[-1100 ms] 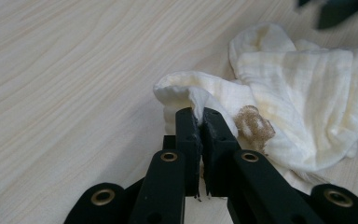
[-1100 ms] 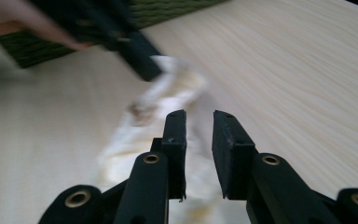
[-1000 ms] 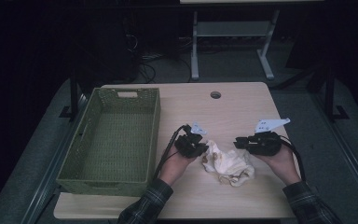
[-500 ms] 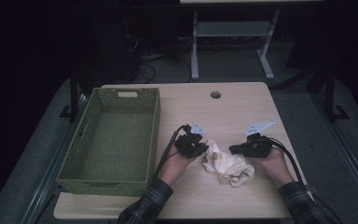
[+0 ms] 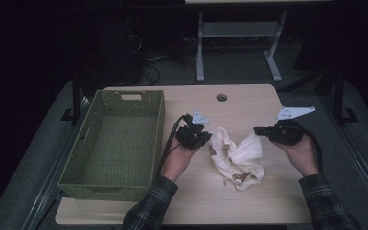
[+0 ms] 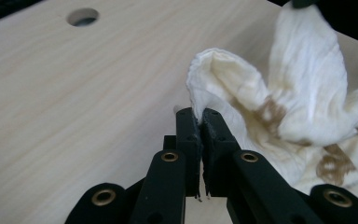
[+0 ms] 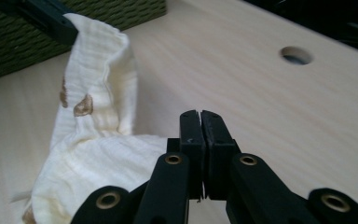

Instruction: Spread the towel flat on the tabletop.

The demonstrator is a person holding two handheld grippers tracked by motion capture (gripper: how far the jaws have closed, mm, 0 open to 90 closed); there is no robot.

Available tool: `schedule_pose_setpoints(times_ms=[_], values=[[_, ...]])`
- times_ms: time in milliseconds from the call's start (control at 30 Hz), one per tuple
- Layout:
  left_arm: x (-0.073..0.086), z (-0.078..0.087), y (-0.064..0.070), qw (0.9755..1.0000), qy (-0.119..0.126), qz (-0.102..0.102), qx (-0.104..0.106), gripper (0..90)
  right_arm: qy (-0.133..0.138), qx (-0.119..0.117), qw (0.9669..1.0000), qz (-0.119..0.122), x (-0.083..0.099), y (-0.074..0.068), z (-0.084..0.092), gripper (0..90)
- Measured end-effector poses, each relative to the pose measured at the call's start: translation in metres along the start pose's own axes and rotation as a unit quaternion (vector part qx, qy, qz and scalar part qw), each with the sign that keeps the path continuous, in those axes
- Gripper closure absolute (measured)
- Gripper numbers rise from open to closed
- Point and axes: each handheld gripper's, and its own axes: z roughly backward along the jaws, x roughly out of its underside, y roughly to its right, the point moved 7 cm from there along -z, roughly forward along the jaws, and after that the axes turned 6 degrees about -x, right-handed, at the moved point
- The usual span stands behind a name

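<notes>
One wide pale worktop (image 5: 249,201) carries everything here, and the biggest thing on it is the green woven basket (image 5: 116,143) at the left, which stands with nothing inside it. Just right of the basket lies the cream cloth (image 5: 237,155), printed with small brown marks, crumpled in the middle of the worktop between the two hands, its lower part resting on the wood and two corners raised. The left tongs (image 5: 202,138) are clamped tight on one raised fold of the cloth, the jaws pressed together with fabric pinched at their tips. The right tongs (image 5: 261,131) hold the opposite corner, seemingly lifted a little off the wood; in the right gripper view its jaws stand closed, the cloth running in beneath them. Judging from this, the work looks barely begun: both corners are gripped, but the cloth is neither spread flat nor folded, and nothing has gone into the basket.
</notes>
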Motion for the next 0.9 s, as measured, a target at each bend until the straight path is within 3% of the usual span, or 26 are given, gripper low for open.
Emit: schedule_pose_setpoints(times_ms=[200, 333, 467, 700, 767, 800, 833, 900], values=[[-0.006, -0.008, -0.017, 0.9991, -0.019, 0.012, -0.037, 86.1, 0.019, 0.043, 0.9988, -0.01, -0.007, 0.031, 0.025, 88.3], [-0.007, -0.021, -0.029, 0.9977, -0.032, 0.019, -0.057, 86.1, 0.021, 0.063, 0.9974, -0.028, -0.001, 0.053, 0.03, 88.4], [-0.005, -0.04, -0.04, 0.9967, -0.043, 0.026, -0.064, 86.0, 0.014, 0.072, 0.9962, -0.048, 0.011, 0.071, 0.023, 88.4], [0.013, -0.078, -0.05, 0.9942, -0.078, 0.034, -0.066, 82.5, -0.023, 0.077, 0.9942, -0.071, 0.04, 0.089, -0.011, 88.3], [0.016, -0.084, -0.052, 0.9936, -0.083, 0.038, -0.066, 81.3, -0.026, 0.078, 0.9938, -0.075, 0.043, 0.091, -0.013, 88.2], [0.018, -0.085, -0.052, 0.9936, -0.085, 0.04, -0.062, 78.8, -0.03, 0.079, 0.9932, -0.08, 0.046, 0.093, -0.016, 87.2], [0.018, -0.086, -0.052, 0.9938, -0.083, 0.04, -0.063, 72.3, -0.033, 0.08, 0.9928, -0.084, 0.05, 0.096, -0.02, 78.1], [0.018, -0.084, -0.049, 0.9942, -0.078, 0.038, -0.064, 70.1, -0.033, 0.079, 0.9922, -0.09, 0.05, 0.096, -0.02, 75.4]])
